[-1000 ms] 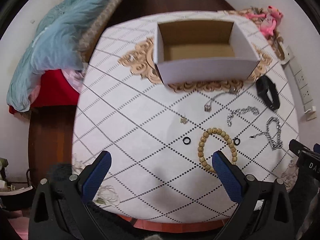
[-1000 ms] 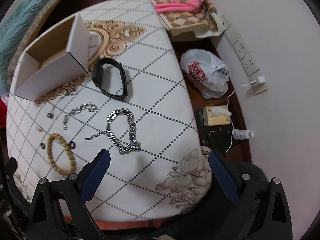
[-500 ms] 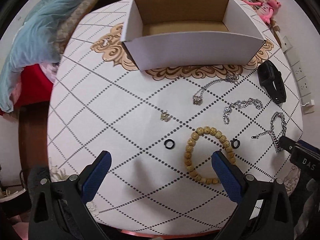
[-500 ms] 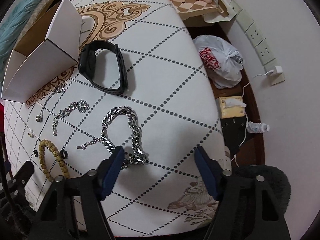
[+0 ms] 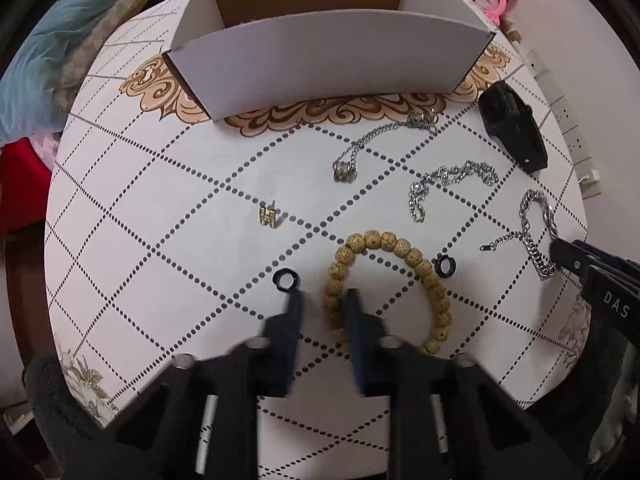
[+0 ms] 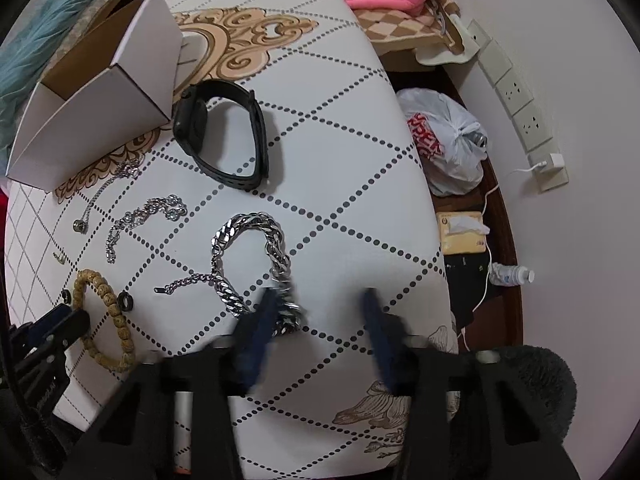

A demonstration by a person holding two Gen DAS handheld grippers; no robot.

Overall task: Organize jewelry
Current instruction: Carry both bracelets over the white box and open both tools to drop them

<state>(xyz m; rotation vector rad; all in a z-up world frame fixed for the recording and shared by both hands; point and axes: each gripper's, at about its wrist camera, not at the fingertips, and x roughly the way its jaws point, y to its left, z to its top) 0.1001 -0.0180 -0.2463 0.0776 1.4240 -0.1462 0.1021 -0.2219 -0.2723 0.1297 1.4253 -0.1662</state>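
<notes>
The white letters "DAS" are showing on the black body of the right gripper (image 5: 560,250) where it is entering the left wrist view at the right edge. Red lettering is showing on a white plastic bag (image 6: 448,144) lying on the floor beside the table, but it is sitting sideways and creased, so it is not reading clearly. A gold charm (image 5: 268,213) on the tablecloth is looking like the letter "H".
</notes>
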